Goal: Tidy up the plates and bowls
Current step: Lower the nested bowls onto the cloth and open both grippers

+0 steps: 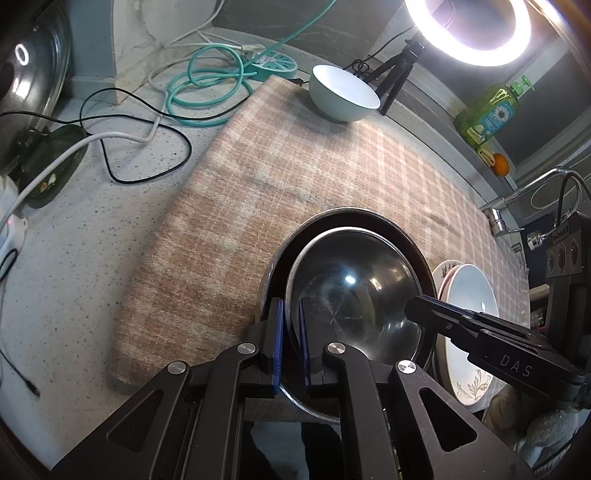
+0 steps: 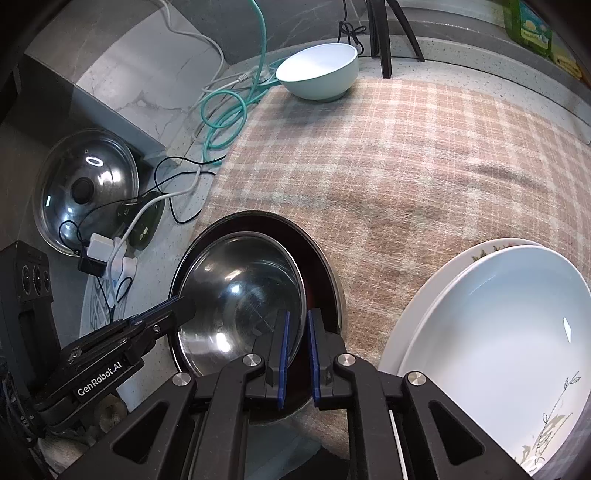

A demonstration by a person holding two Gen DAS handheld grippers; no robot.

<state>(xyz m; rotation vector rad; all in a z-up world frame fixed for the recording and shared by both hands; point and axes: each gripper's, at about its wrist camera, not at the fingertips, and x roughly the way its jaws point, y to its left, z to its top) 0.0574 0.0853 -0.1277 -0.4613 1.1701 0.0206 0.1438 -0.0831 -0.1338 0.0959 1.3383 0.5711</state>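
Note:
A shiny steel bowl (image 1: 354, 295) (image 2: 236, 291) sits nested inside a larger dark-lined metal bowl (image 1: 413, 247) (image 2: 321, 266) on the plaid cloth (image 1: 295, 166). My left gripper (image 1: 291, 301) is shut on the steel bowl's near-left rim, one blue pad inside and one outside. On the opposite rim my right gripper (image 2: 299, 312) is shut the same way. Each gripper shows in the other's view: the right gripper (image 1: 415, 306) and the left gripper (image 2: 183, 306). Two stacked white plates (image 1: 469, 299) (image 2: 498, 321) lie just right of the bowls. A mint bowl (image 1: 343, 92) (image 2: 321, 70) stands at the cloth's far edge.
Left of the cloth the speckled counter (image 1: 92, 240) carries a teal cable coil (image 1: 207, 88), black and white cords, a power strip and a glass pot lid (image 2: 86, 188). A ring light (image 1: 469, 29) on a tripod, a green soap bottle (image 1: 487, 114), an orange and a faucet (image 1: 524, 195) line the back right.

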